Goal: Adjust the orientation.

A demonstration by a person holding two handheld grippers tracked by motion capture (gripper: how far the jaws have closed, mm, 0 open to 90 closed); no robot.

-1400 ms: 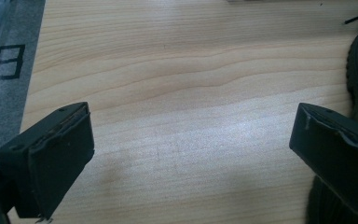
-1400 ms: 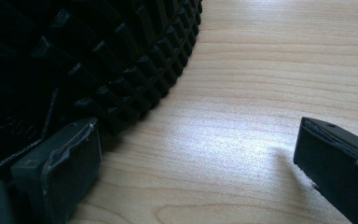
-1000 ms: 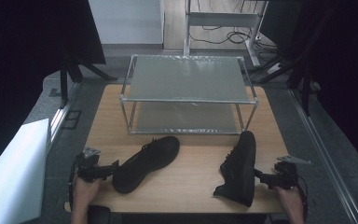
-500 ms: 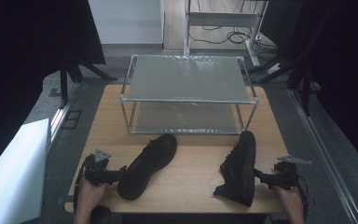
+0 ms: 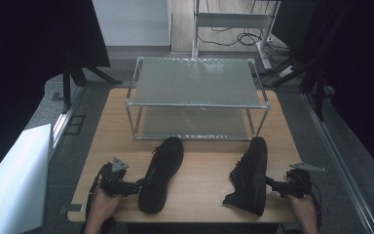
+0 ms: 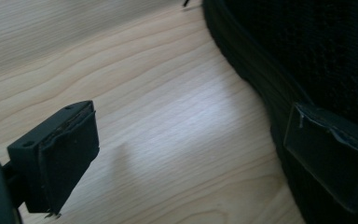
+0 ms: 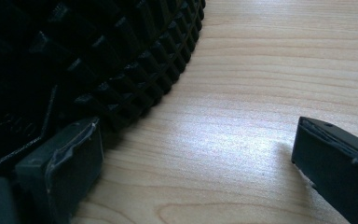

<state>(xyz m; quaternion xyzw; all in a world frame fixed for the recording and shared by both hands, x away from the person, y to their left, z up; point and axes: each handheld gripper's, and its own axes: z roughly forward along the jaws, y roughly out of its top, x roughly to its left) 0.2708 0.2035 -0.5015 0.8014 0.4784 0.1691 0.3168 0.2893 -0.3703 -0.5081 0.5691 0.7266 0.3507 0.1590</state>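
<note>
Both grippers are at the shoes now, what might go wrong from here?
1. The right shoe lies tipped on its side, tread toward the open right gripper; a nudge could roll it off the near table edge.
2. The left gripper, open, has one jaw against the left shoe; shutting now may only push it sideways.

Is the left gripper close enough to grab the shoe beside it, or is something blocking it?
Probably yes. The left gripper sits right against the left shoe, jaws open, one jaw by its side and bare table between them. Nothing blocks it.
</note>
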